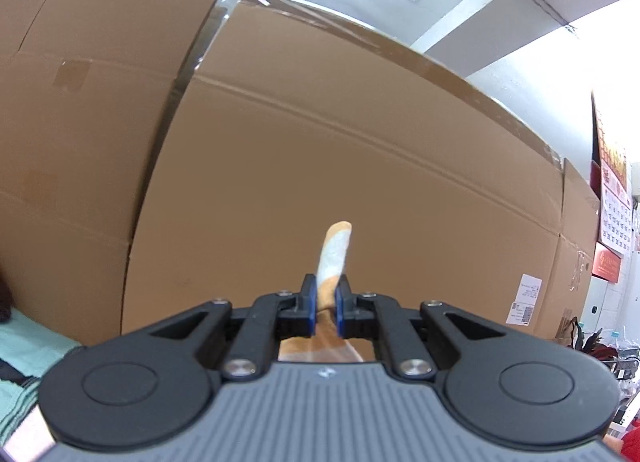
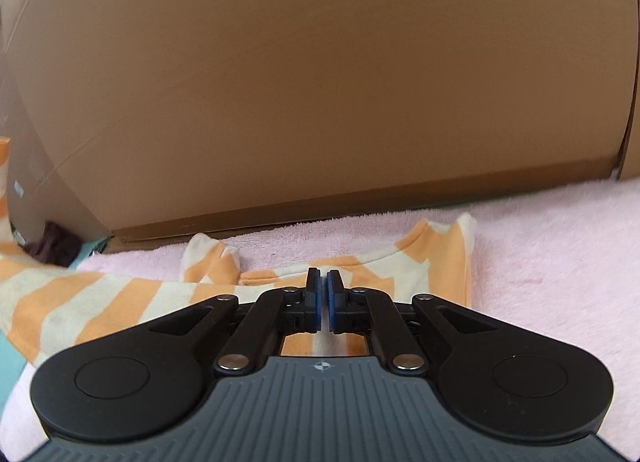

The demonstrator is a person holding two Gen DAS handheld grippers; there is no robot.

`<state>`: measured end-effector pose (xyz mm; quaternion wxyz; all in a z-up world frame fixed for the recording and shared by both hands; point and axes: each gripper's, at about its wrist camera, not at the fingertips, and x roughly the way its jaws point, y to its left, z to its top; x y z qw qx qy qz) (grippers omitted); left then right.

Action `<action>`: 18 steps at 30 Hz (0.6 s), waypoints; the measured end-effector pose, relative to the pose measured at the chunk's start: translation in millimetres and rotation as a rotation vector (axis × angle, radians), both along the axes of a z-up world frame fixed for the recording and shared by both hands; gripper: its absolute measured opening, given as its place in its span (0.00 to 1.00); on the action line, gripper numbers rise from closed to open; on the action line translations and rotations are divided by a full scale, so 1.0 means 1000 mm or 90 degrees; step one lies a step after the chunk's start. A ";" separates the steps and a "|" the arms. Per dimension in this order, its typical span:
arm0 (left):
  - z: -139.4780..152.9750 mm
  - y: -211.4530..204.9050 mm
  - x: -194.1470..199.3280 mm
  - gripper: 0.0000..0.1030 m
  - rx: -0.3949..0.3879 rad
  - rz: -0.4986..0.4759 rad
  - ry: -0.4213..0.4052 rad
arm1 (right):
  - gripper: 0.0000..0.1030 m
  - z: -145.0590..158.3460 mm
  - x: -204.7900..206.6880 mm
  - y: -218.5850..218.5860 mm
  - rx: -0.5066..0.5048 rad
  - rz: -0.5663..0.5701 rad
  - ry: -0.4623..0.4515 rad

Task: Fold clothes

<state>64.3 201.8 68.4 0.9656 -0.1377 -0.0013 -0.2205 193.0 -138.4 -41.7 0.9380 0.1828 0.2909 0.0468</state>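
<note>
Orange-and-cream striped garment (image 2: 120, 298) lies spread on a pink fleecy blanket (image 2: 540, 262) — soft pile, covers the surface under it; whether that is a desk or a bed cannot be told. In the right wrist view the garment stretches from the left edge across to the middle-right, with one corner (image 2: 452, 238) poking up near the base of a big cardboard box (image 2: 320, 82) and a smaller bunched bit (image 2: 212, 254) left of it. The right gripper (image 2: 323, 282) sits low over the cloth, jaws nearly together with only a thin slit between the blue pads; no fabric visibly pinched in that slit, and contact with the cloth below cannot be told. A dark maroon item (image 2: 56, 248) sits at far left by the box corner.

Left wrist view: left gripper (image 1: 327, 290) is lifted, pointing at the cardboard box (image 1: 320, 162), jaws narrow and clamped on a strip of the same striped garment (image 1: 334, 258) — the strip sticks up past the fingertips, more cloth shows beneath the jaws. Teal fabric (image 1: 24, 346) at lower left. White wall and a red-and-white calendar (image 1: 612, 198) at right, plus a white shipping label (image 1: 526, 302) on the box.
</note>
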 end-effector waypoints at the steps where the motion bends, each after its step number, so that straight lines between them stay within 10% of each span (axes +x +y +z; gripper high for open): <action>1: -0.002 0.001 0.002 0.07 0.001 0.003 0.010 | 0.05 -0.004 0.001 0.001 -0.004 -0.016 0.005; 9: -0.026 0.018 0.019 0.07 -0.008 0.022 0.085 | 0.27 0.019 -0.069 -0.040 0.102 -0.014 -0.043; 18: -0.030 0.018 0.049 0.07 -0.027 0.020 0.143 | 0.36 0.022 -0.262 -0.042 -0.034 0.033 -0.050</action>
